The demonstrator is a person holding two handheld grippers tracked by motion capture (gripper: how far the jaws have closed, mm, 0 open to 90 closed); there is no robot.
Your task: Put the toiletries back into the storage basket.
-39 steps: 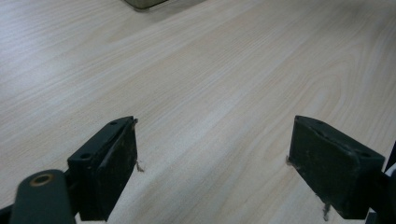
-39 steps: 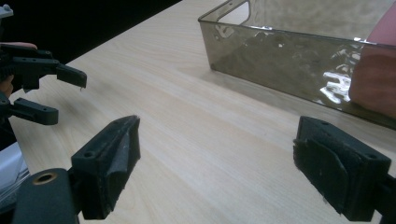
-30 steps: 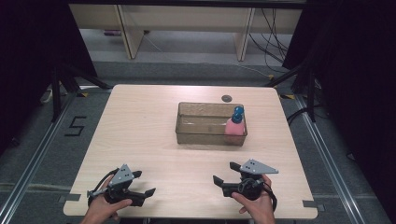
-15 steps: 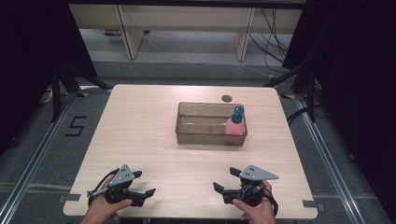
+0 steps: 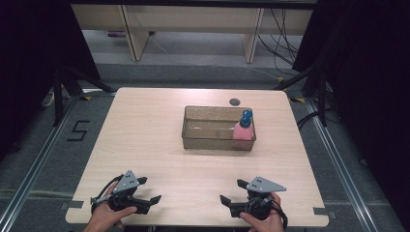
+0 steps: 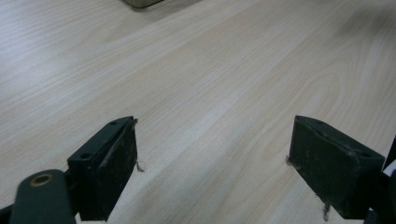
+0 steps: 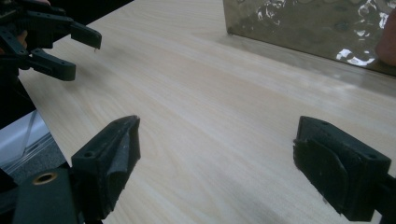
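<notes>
A clear brownish bin point(image 5: 212, 137) stands right of the table's middle. Upright at its right end is a pink bottle with a blue cap point(image 5: 243, 129). My left gripper point(image 5: 150, 189) rests near the front edge at the left, open, with bare wood between its jaws point(image 6: 212, 158). My right gripper point(image 5: 231, 191) sits near the front edge at the right, open and holding nothing point(image 7: 215, 154). In the right gripper view the bin's wall point(image 7: 317, 23) lies ahead, the pink bottle point(image 7: 387, 42) shows at the right edge, and the left gripper point(image 7: 77, 49) is at the upper left.
A small dark round spot point(image 5: 235, 101) marks the light wooden table point(image 5: 145, 125) just behind the bin. A corner of the bin point(image 6: 140, 3) shows at the top of the left gripper view. Dark floor and metal rails surround the table; shelving stands beyond it.
My right gripper has drawn back a little toward the table's near edge. The left gripper, the bin and the bottle have stayed put.
</notes>
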